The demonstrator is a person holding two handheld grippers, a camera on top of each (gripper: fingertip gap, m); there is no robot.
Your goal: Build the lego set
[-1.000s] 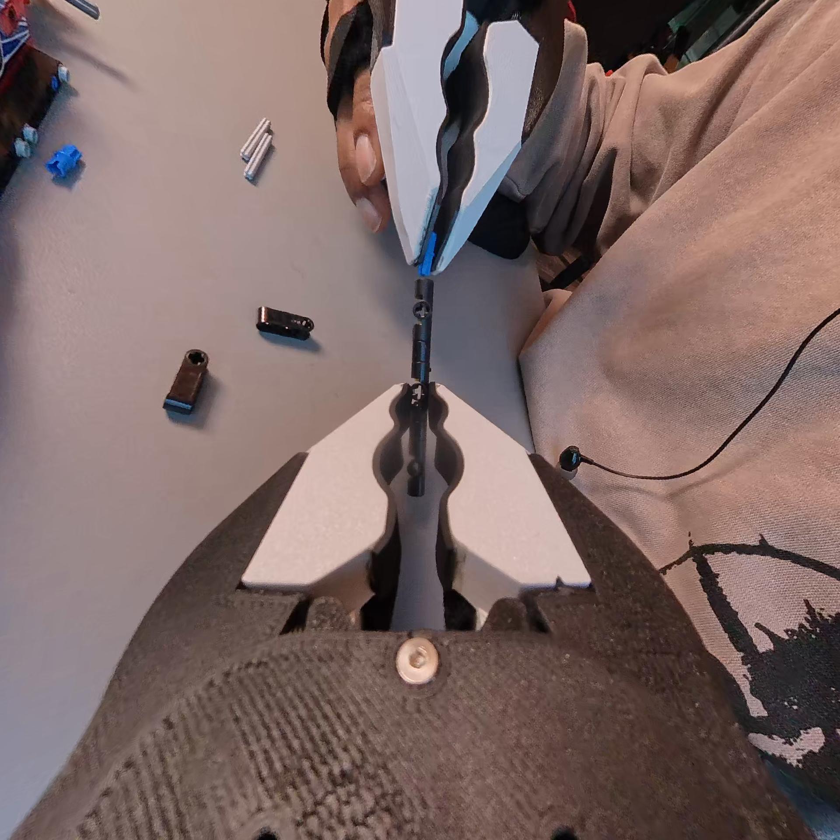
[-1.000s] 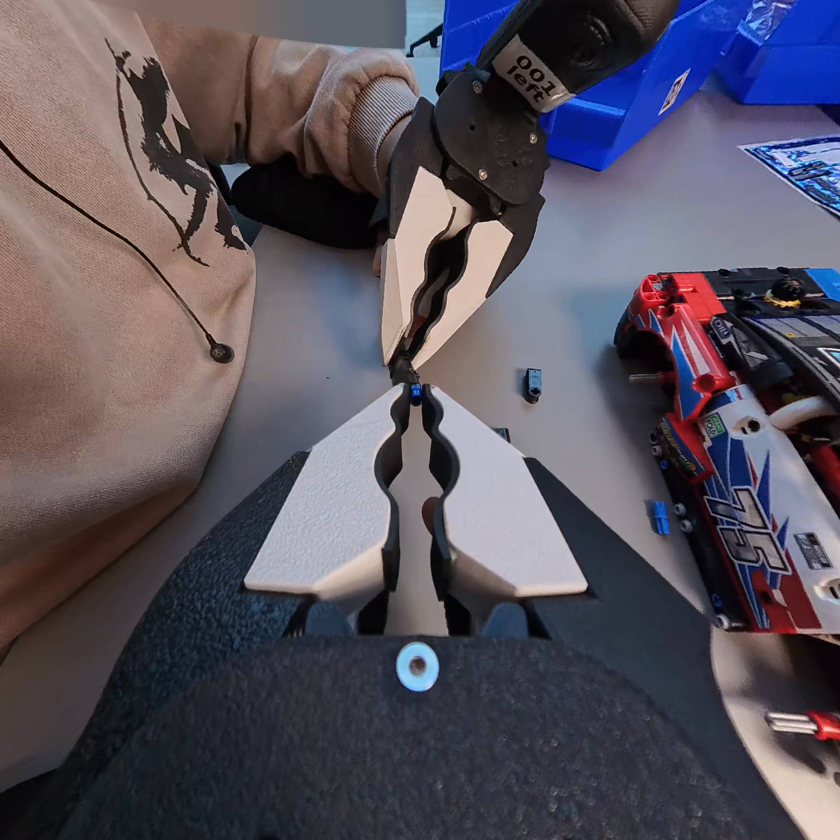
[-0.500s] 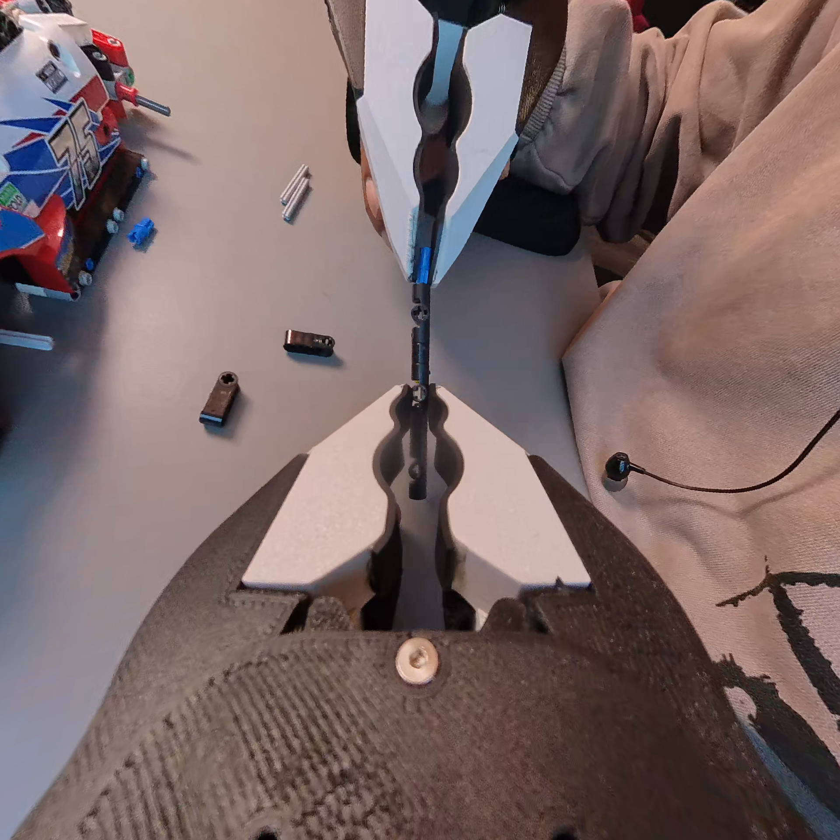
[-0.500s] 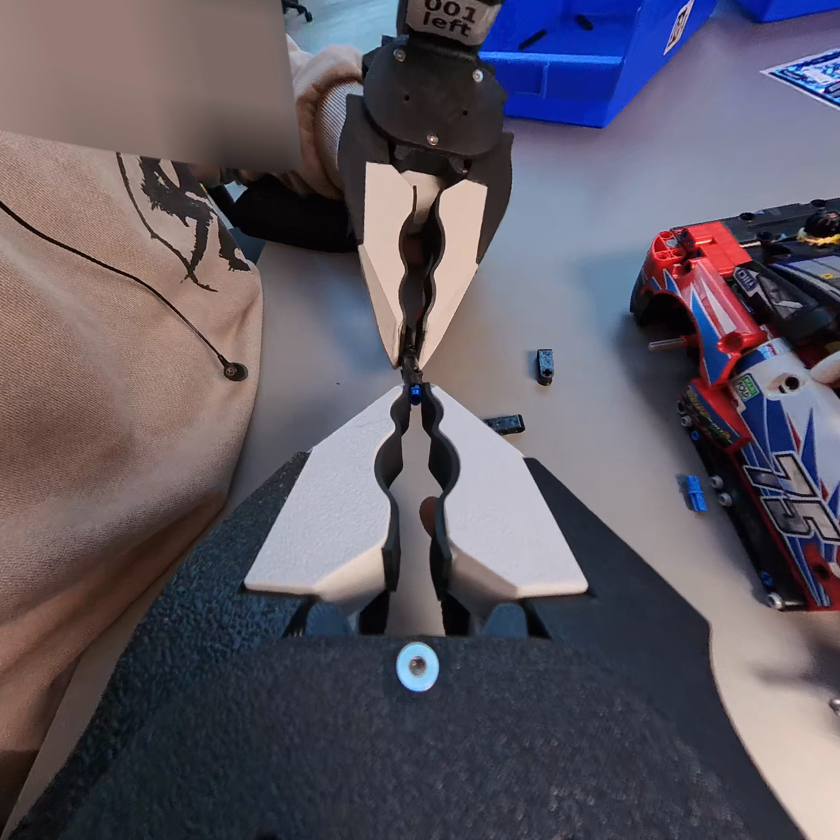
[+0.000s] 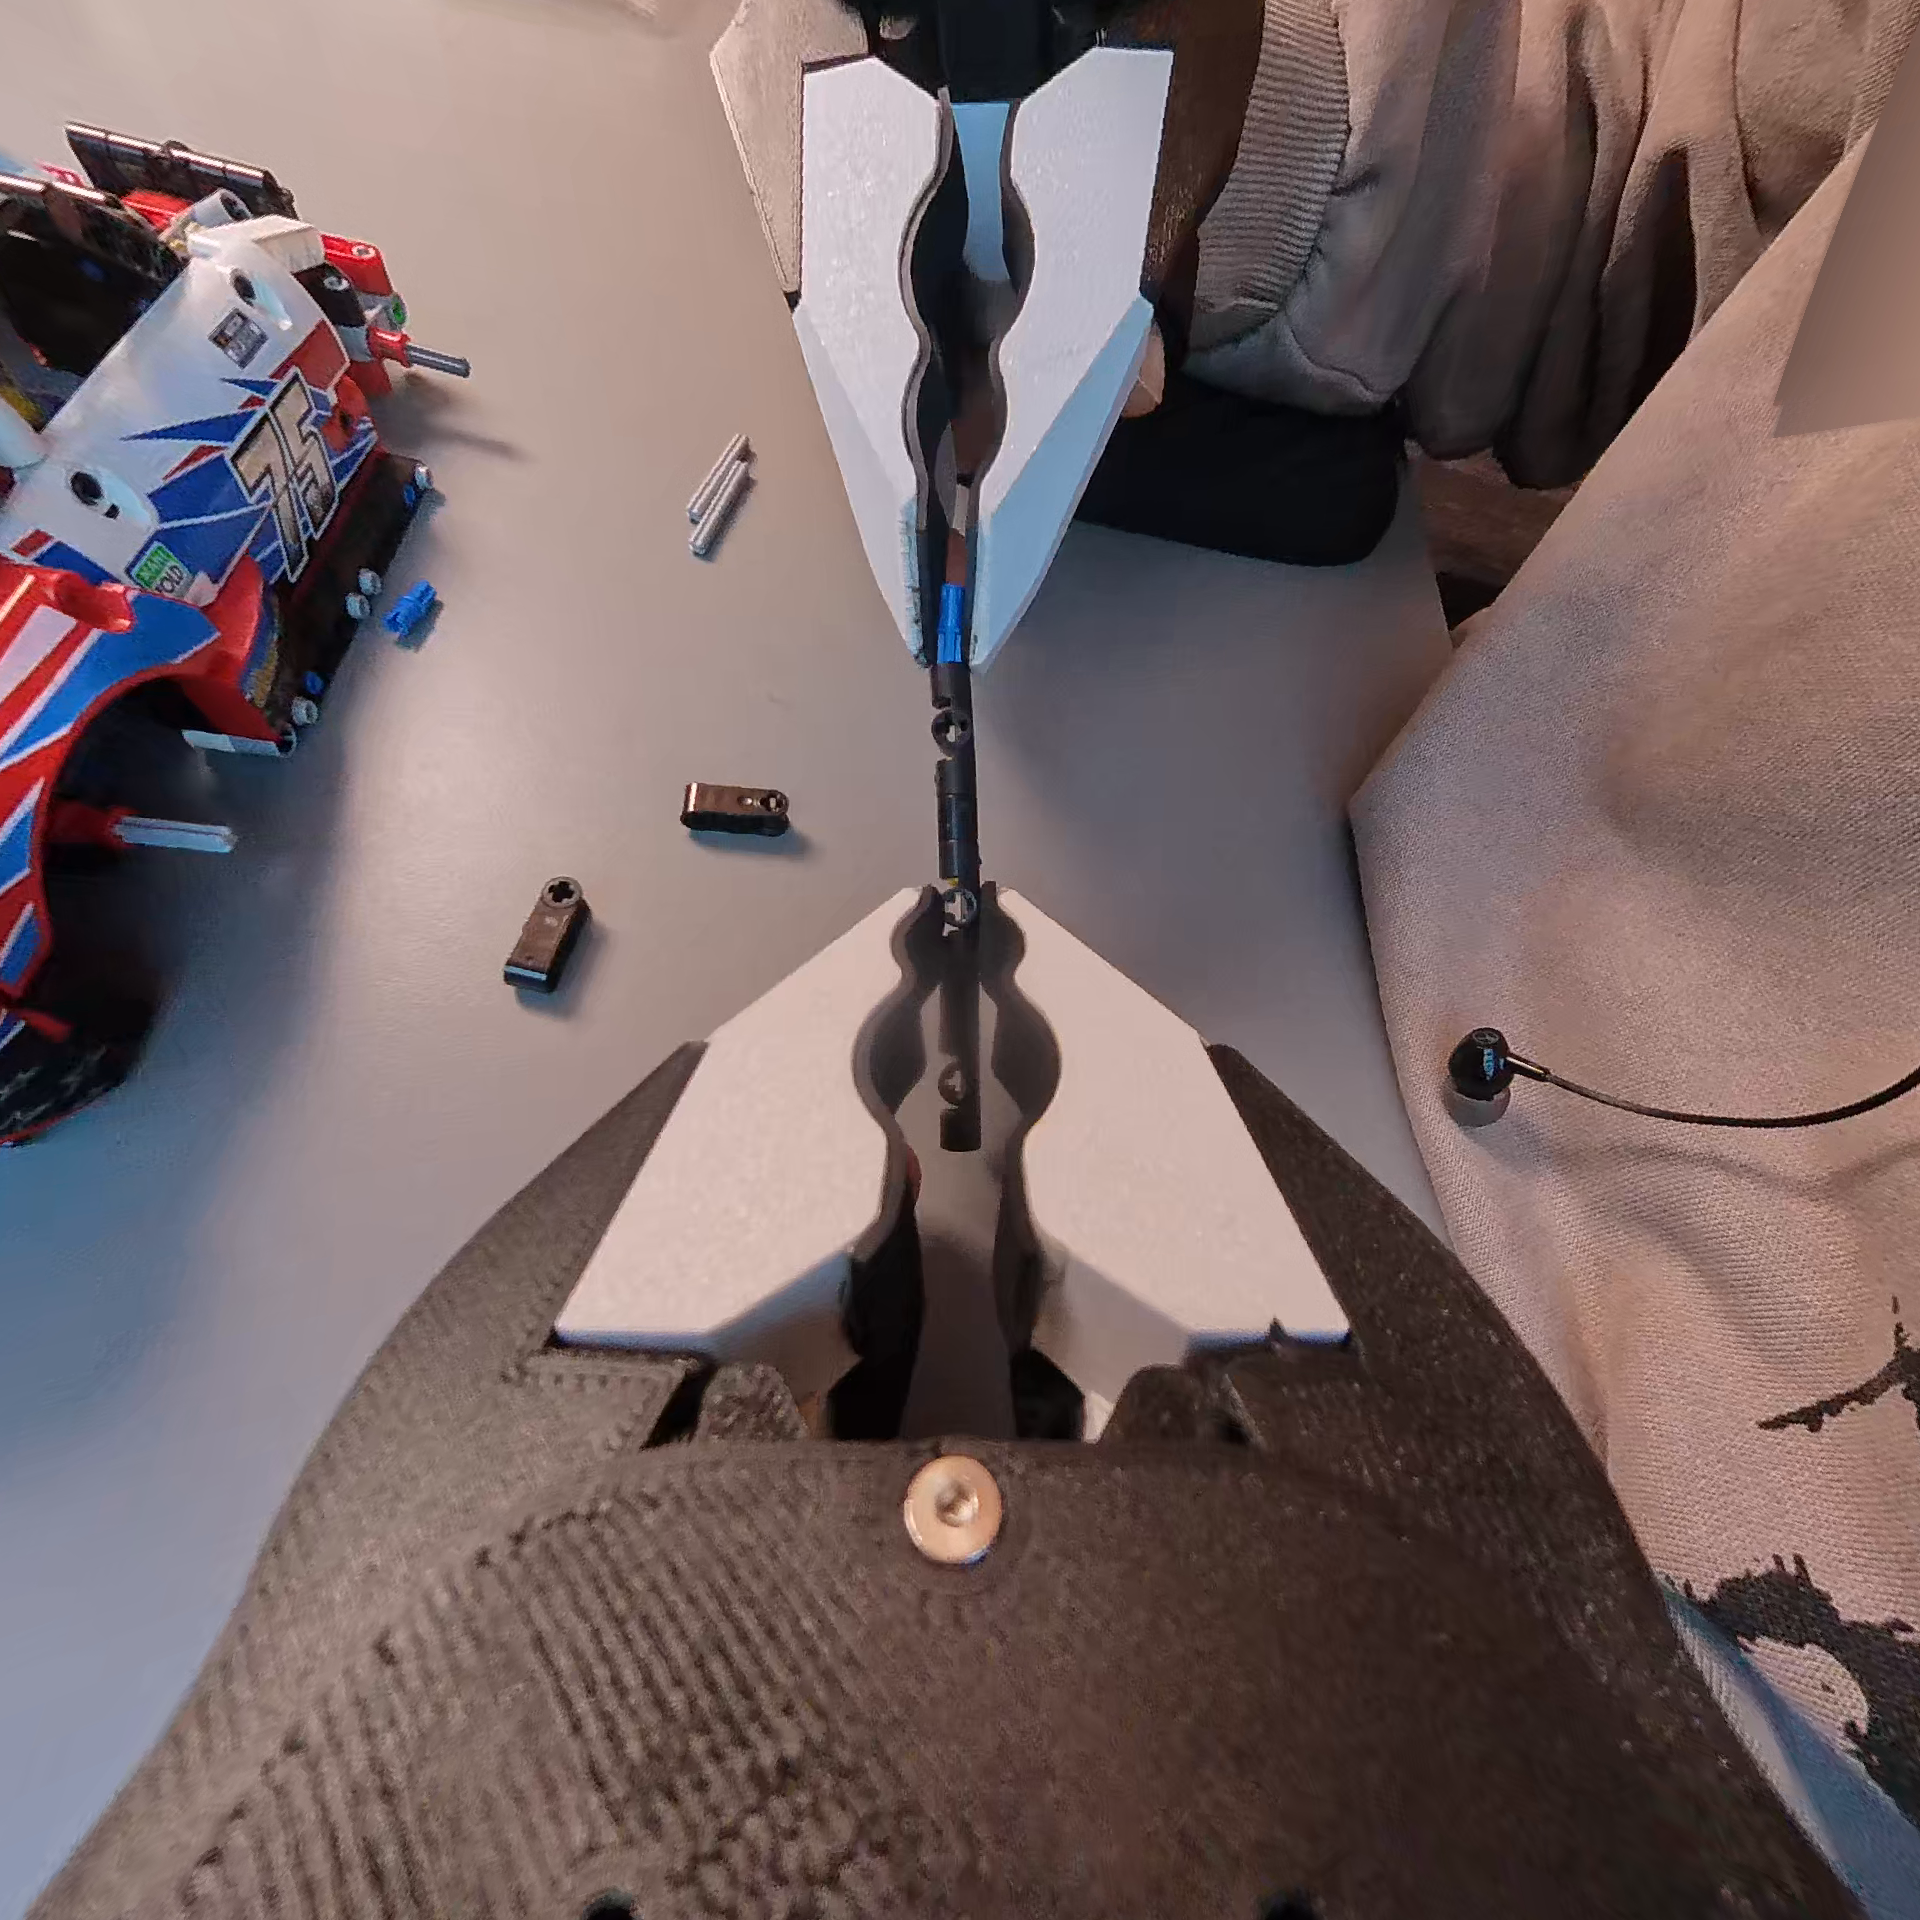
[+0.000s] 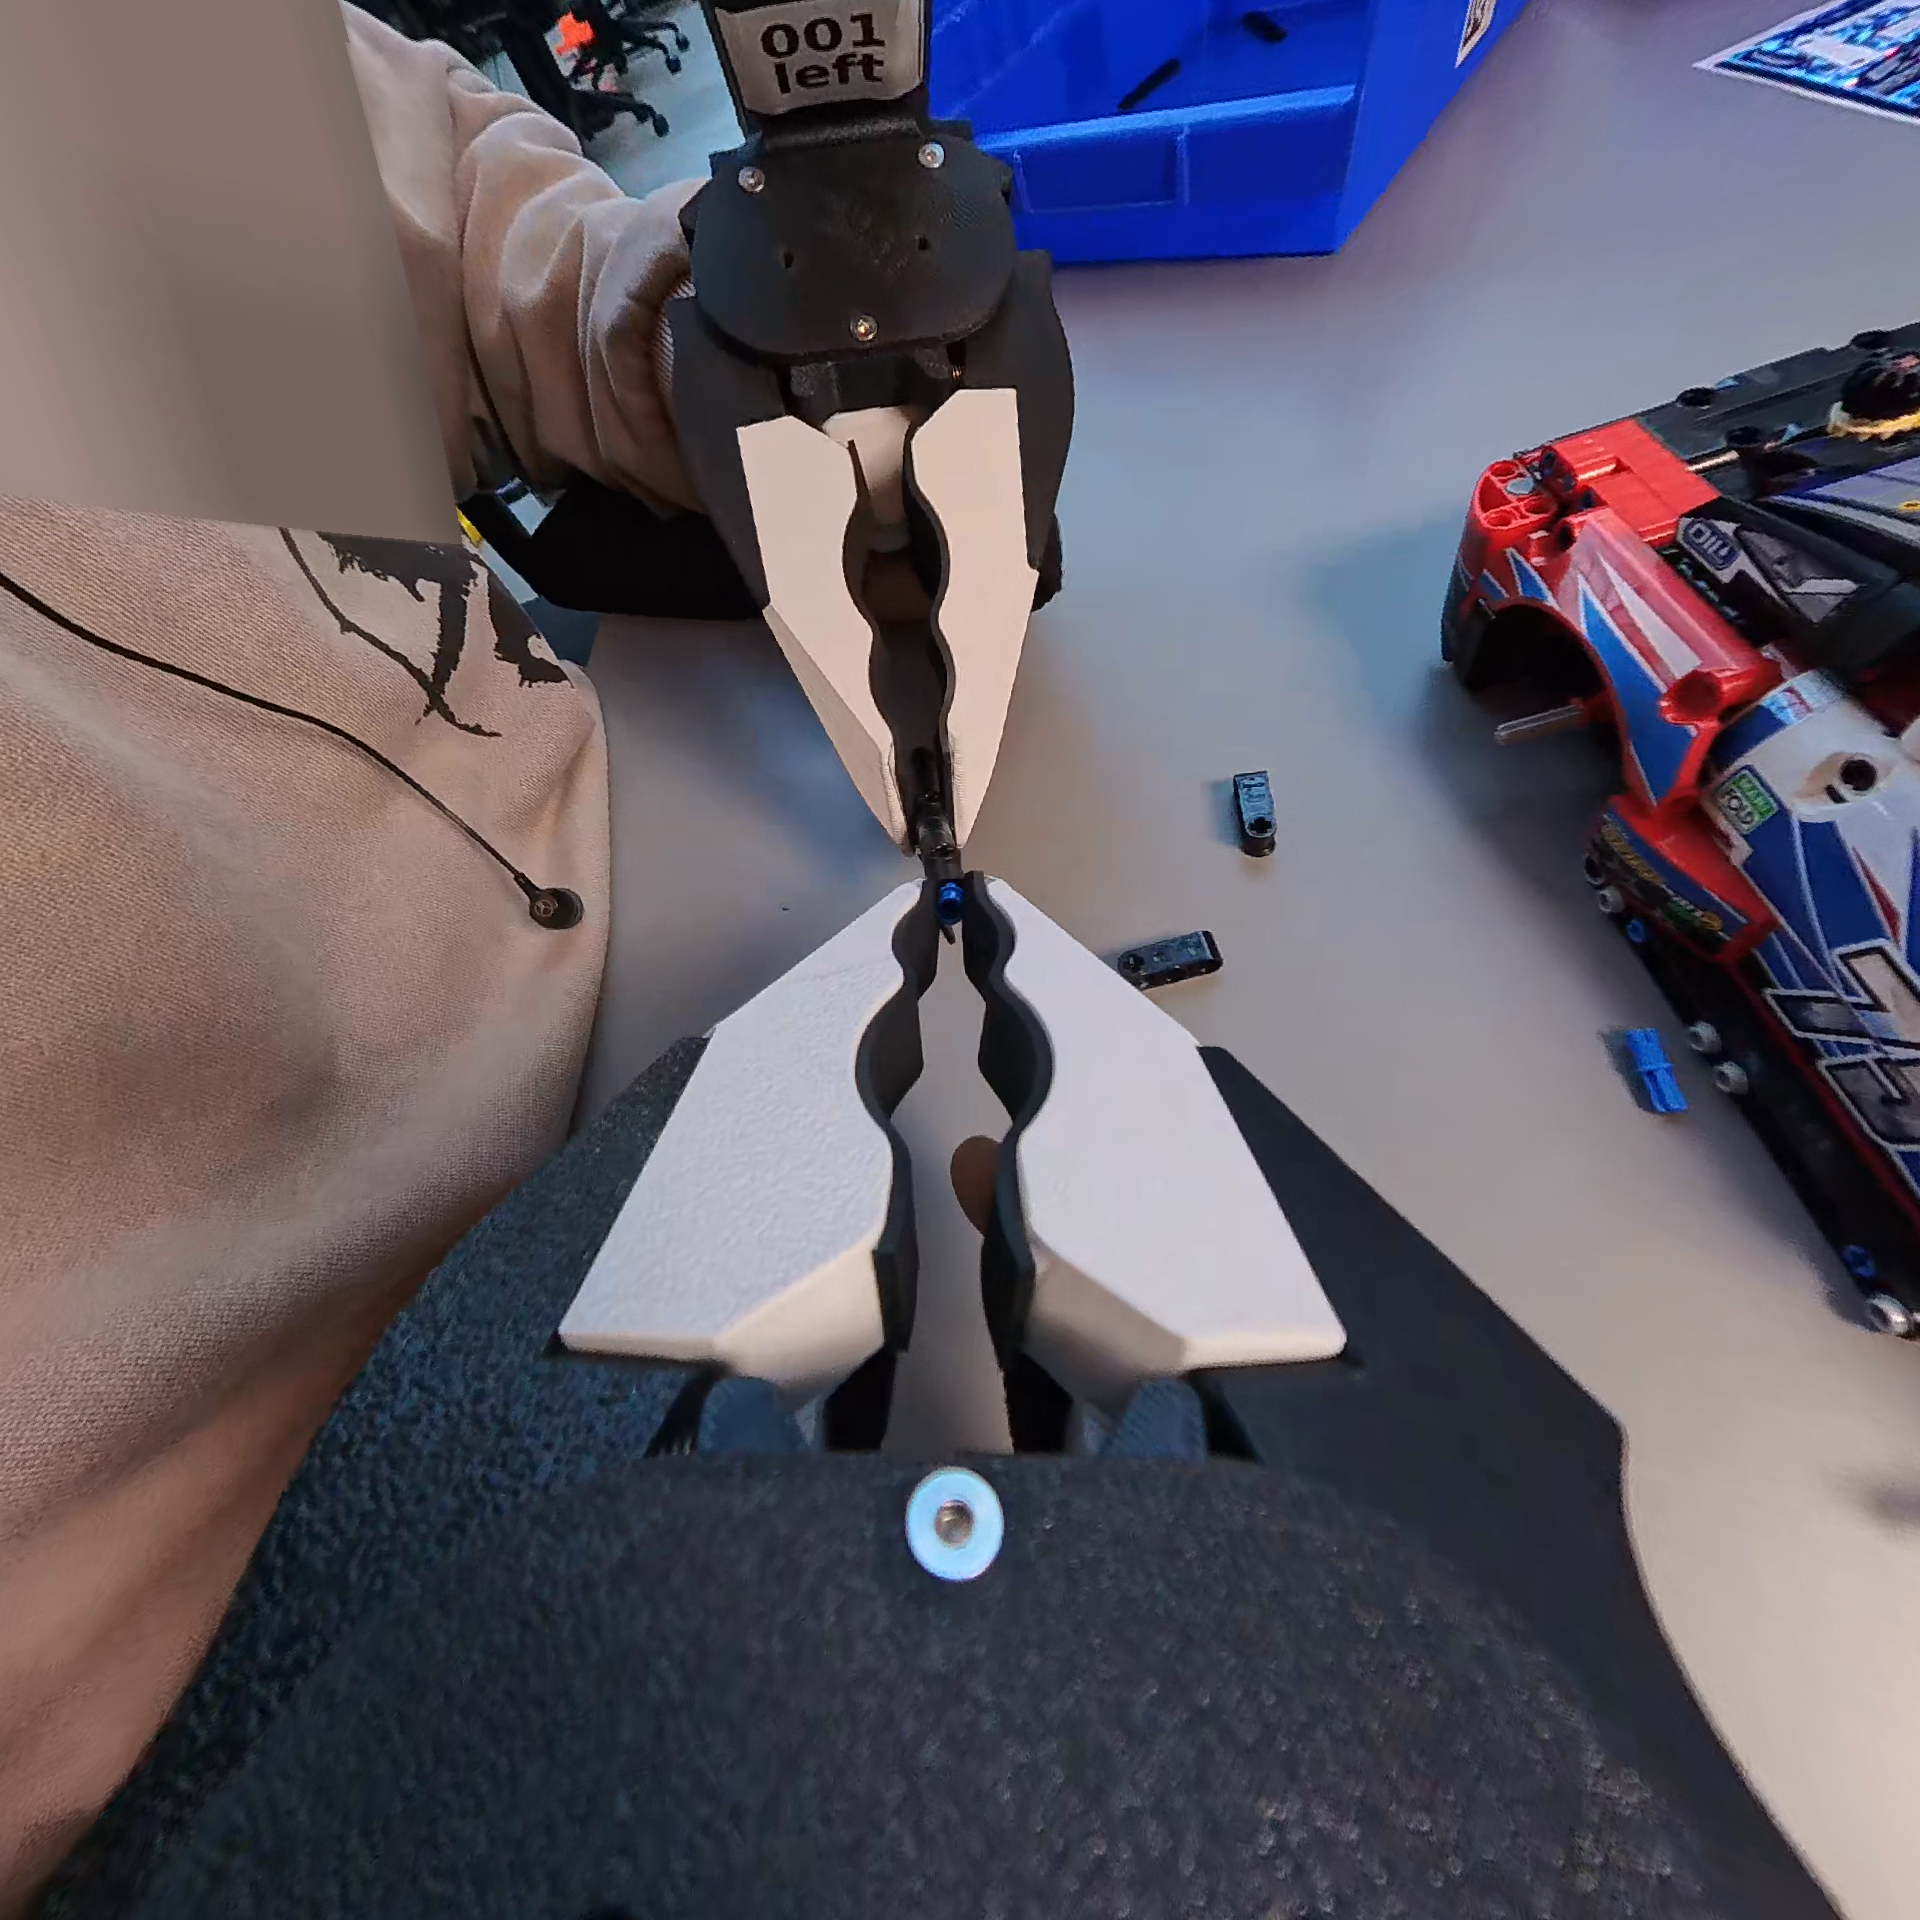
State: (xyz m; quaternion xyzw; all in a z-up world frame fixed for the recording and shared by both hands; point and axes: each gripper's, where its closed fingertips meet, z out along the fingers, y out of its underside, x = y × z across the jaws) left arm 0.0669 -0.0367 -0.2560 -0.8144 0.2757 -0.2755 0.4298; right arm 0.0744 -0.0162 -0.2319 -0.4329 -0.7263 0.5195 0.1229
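My left gripper (image 5: 956,896) is shut on a thin black axle assembly (image 5: 958,800) that sticks out past its tips. My right gripper (image 5: 945,657) faces it from above and is shut on a small blue pin (image 5: 948,623), which meets the axle's far end. In the right wrist view my right gripper (image 6: 948,891) pinches the blue pin (image 6: 948,898) at its tips, and my left gripper (image 6: 930,831) points at it, tip to tip, holding the black axle (image 6: 928,795). Both are held above the grey table. The red, white and blue lego car (image 5: 208,499) stands to the side and also shows in the right wrist view (image 6: 1714,831).
Two black connectors (image 5: 735,807) (image 5: 548,932), two grey axles (image 5: 717,494) and a loose blue pin (image 5: 410,608) lie on the table near the car. A blue bin (image 6: 1195,135) stands at the back. The person's beige sweatshirt (image 5: 1662,935) is close beside the grippers. My hands' fingertips stand some 4 centimetres from each other.
Both grippers stayed shut and tip to tip while turning together to face each other squarely. The car has come further into the left wrist view.
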